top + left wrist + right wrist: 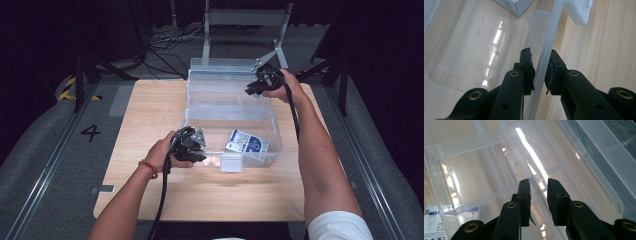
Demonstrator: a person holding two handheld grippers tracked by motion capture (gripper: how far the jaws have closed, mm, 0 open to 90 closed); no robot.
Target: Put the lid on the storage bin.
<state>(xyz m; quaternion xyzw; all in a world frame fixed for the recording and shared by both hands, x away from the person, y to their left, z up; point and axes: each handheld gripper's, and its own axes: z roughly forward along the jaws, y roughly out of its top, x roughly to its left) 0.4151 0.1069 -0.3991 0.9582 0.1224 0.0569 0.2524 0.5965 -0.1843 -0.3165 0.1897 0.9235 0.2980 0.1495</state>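
Looking down from the high view, I log a clear plastic bin (200,102) sitting on the wooden table (150,115), its far edge reaching the table's back edge. A white-and-blue box (247,142) lies flat inside the bin, toward its near right corner. A small white latch tab (231,163) hangs on the bin's near wall, just below the box.

My left gripper (194,148) sits at the bin's near left corner. In the left gripper view, its fingers (527,65) straddle the near wall (547,56) of the bin, one jaw inside and one outside, both pads pressed on the translucent rim: clamped on it. The latch tab (579,11) shows further along the wall, and a corner of the box (515,5) lies on the bin floor beyond.

My right gripper (256,88) is held at the bin's far right corner, over the rim. In the right gripper view its jaws stand parted, with the rim strip running up between them. I cannot tell whether either pad touches it. The gripper (538,186) looks down into the bin (469,142); the box (431,220) shows at the lower left edge.
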